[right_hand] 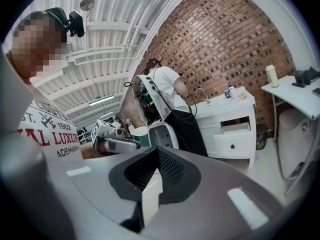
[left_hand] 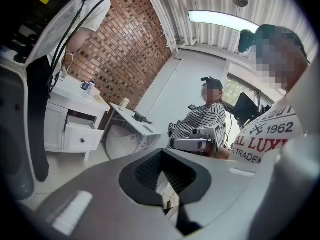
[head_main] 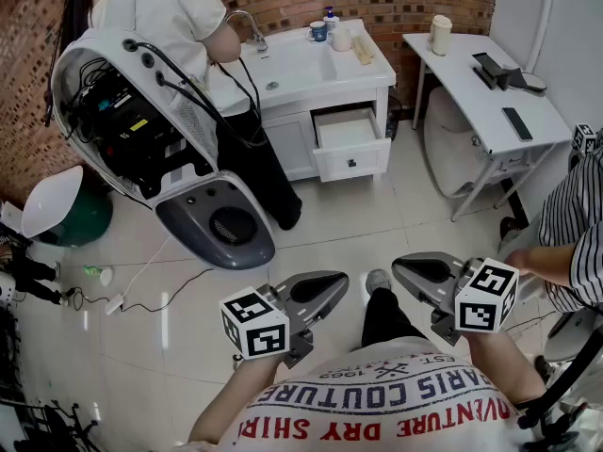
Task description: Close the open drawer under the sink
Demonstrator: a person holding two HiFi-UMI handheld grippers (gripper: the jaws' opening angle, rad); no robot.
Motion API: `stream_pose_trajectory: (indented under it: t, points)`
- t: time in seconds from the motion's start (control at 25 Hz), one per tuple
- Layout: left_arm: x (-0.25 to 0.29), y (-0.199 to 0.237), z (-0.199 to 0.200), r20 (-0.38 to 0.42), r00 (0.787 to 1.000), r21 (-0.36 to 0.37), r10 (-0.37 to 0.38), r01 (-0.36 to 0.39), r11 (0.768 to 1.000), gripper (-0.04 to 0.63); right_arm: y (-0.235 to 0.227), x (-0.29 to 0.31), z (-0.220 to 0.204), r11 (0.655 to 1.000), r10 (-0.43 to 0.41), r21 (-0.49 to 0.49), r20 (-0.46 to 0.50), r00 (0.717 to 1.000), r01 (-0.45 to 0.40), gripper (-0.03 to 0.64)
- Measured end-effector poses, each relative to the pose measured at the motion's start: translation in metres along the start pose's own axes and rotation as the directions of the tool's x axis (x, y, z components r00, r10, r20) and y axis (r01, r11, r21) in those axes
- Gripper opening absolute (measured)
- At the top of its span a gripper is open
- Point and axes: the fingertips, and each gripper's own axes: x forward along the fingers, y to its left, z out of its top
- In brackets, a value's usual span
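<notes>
White wooden drawer (head_main: pixel 350 142) under the white sink (head_main: pixel 287 64) sticks out; nothing is done yet; grey left gripper (head_main: pixel 341 282) and grey right gripper (head_main: pixel 398 269), far off, are pinched together, holding nothing.

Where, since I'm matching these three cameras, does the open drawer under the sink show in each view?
Head view: open drawer at upper centre, pulled out of the white cabinet.
Left gripper view: open drawer at middle left, far off.
Right gripper view: open drawer right of centre, past the tongs.
Shared landmark: the white side table stands to the drawer's right in all three.
</notes>
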Motion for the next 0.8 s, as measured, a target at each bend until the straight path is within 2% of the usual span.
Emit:
stream_pose_trajectory:
  t: [0.2,0.44,0.56,0.68,0.8]
  points:
    - [0.027,0.043,0.008,-0.026,1.000,-0.014,0.013,-0.013,1.000,-0.018,-0.073,0.009,0.019,0.996,-0.083,-0.036,0.027,0.996,0.084,0.008]
    - [0.081,0.129,0.037,-0.056,0.997,-0.058,0.052,-0.056,0.997,-0.018,-0.192,0.043,0.038,0.993,-0.120,-0.001,0.007,0.993,0.120,0.008]
    - [0.112,0.170,0.053,-0.086,0.995,-0.097,0.050,-0.058,0.994,-0.018,-0.263,0.062,0.035,0.984,-0.178,0.021,-0.040,0.983,0.179,0.008]
    - [0.143,0.213,0.074,-0.117,0.992,-0.114,0.046,-0.060,0.992,-0.018,-0.346,0.079,0.025,0.963,-0.264,0.032,-0.103,0.959,0.269,0.008]
    - [0.169,0.255,0.086,-0.149,0.988,-0.145,0.049,-0.071,0.987,-0.018,-0.417,0.102,0.004,0.947,-0.302,0.057,-0.182,0.936,0.316,0.008]
